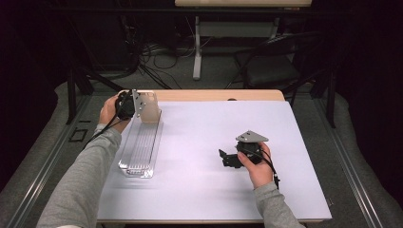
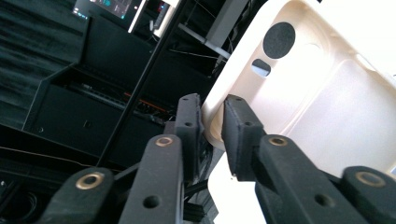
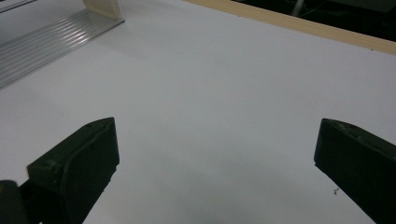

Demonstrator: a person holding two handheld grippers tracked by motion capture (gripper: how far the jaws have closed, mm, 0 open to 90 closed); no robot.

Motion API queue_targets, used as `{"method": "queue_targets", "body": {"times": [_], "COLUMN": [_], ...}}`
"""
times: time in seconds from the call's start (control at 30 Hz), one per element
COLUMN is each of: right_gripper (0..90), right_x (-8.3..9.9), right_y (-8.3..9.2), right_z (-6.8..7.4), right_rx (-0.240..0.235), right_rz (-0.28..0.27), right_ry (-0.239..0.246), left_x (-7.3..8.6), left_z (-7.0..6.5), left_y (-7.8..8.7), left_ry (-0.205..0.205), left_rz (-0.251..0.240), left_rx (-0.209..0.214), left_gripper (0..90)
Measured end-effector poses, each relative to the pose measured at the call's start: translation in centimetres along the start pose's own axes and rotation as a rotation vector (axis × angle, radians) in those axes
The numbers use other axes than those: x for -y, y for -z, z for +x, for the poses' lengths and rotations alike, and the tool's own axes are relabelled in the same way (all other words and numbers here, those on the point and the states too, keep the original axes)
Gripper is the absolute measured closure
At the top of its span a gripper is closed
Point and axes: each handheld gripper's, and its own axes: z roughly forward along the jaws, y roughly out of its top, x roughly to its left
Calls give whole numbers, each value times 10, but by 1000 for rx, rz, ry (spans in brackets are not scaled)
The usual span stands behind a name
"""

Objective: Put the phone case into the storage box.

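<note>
High view looks forward and down over the white-covered table [image 1: 209, 156], taking in the far floor. Left gripper view sits tight against the cream tray [image 2: 317, 93], tilted, facing the dark racks past it. Right gripper view skims low over the table, aimed at its far wooden edge [image 3: 299, 25]; the ribbed clear rack [image 1: 140, 147] appears here and from above.

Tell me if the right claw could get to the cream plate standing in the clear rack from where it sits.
Probably yes: the right claw rests open on the white table, nothing between it and the cream plate. But the left claw already pinches its rim.
</note>
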Motion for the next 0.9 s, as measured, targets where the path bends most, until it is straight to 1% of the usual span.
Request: {"method": "queue_targets", "body": {"times": [0.1,0.17,0.23,0.43,0.63,0.7,0.9], "right_gripper": [0,0,0,0,0,0,0], "right_x": [0,0,1,1,0,0,0], "right_y": [0,0,-1,-1,0,0,0], "right_z": [0,0,0,-1,-1,-1,-2], "right_rx": [1,1,0,2,3,4,3], "right_rz": [1,1,2,1,0,-3,-6], "right_ry": [2,2,5,5,0,-2,-4], "left_x": [0,1,1,0,0,1,2], "left_z": [2,3,3,3,3,4,8], "left_y": [0,0,0,-1,-1,-1,1], "left_ry": [8,21,12,23,39,30,56], "left_rz": [-4,-3,-13,-25,-27,-25,-20], "left_rx": [-4,0,-3,12,15,10,21], "left_gripper": [727,700,648,508,447,438,419]}}
